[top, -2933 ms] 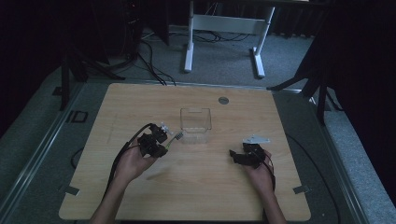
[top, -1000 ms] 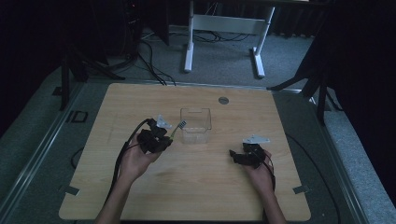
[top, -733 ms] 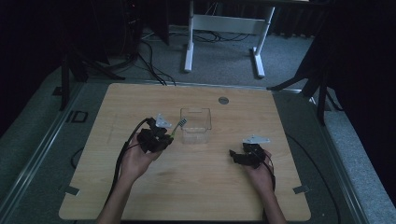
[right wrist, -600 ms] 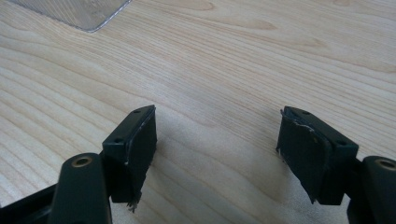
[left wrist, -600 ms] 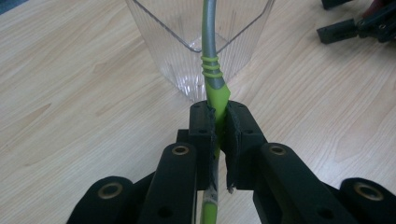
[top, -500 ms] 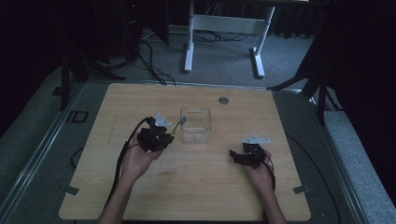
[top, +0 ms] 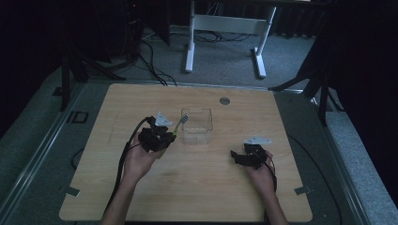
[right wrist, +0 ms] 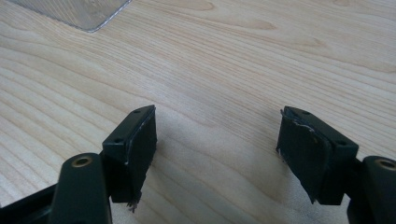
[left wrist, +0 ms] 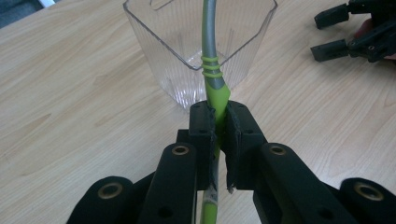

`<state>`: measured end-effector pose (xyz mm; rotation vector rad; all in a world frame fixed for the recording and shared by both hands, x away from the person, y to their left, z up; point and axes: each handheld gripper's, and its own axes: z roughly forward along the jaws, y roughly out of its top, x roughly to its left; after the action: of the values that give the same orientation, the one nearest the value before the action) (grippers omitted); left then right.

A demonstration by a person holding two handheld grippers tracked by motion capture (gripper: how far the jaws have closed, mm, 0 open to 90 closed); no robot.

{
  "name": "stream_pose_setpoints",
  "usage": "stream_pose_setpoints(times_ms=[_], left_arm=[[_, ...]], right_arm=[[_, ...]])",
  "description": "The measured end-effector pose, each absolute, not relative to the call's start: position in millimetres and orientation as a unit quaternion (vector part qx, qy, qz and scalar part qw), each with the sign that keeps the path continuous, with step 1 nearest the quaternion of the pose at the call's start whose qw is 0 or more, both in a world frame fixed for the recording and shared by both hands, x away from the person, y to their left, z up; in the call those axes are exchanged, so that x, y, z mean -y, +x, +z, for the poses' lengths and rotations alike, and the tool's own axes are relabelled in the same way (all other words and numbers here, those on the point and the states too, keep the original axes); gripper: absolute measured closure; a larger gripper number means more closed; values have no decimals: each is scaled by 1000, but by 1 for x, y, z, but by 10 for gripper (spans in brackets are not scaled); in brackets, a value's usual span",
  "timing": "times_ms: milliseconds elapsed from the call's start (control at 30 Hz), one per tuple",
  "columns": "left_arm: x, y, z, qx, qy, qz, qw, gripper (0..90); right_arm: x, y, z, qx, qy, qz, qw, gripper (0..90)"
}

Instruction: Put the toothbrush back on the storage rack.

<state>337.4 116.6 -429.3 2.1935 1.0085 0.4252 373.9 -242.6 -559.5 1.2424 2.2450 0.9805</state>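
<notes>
A clear plastic container (top: pixel 197 126) stands upright at the middle of the wooden table (top: pixel 281 112). My left gripper (top: pixel 170 136) sits just left of it, shut on the green handle of a utensil (top: pixel 179 124). The utensil's grey shaft and small head rise toward the container's left rim. In the left gripper view the pads (left wrist: pixel 205 126) of the left gripper (left wrist: pixel 218 112) pinch the green handle of the utensil (left wrist: pixel 208 46) in front of the container (left wrist: pixel 187 60). My right gripper (top: pixel 234 157) rests low on the table to the right, open and holding nothing. Its jaws stand wide apart in the right gripper view (right wrist: pixel 217 135).
A round grey grommet (top: pixel 225 100) sits in the table behind the container. Tape tabs (top: pixel 71 191) mark the near corners. White desk legs (top: pixel 190 42) and cables lie on the floor beyond the far edge. The right gripper (left wrist: pixel 336 32) shows at the upper right of the left gripper view.
Since the earliest frame my left gripper has carried the utensil slightly up and toward the container's left rim. Over the last second neither hand has moved.
</notes>
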Motion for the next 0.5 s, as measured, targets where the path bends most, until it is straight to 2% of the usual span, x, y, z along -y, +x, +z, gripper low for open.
stream_pose_setpoints(times_ms=[500], left_arm=[[-113, 336, -425, -381, 836, 172, 356, 820]], right_arm=[[243, 374, -559, -802, 444, 350, 196, 283]])
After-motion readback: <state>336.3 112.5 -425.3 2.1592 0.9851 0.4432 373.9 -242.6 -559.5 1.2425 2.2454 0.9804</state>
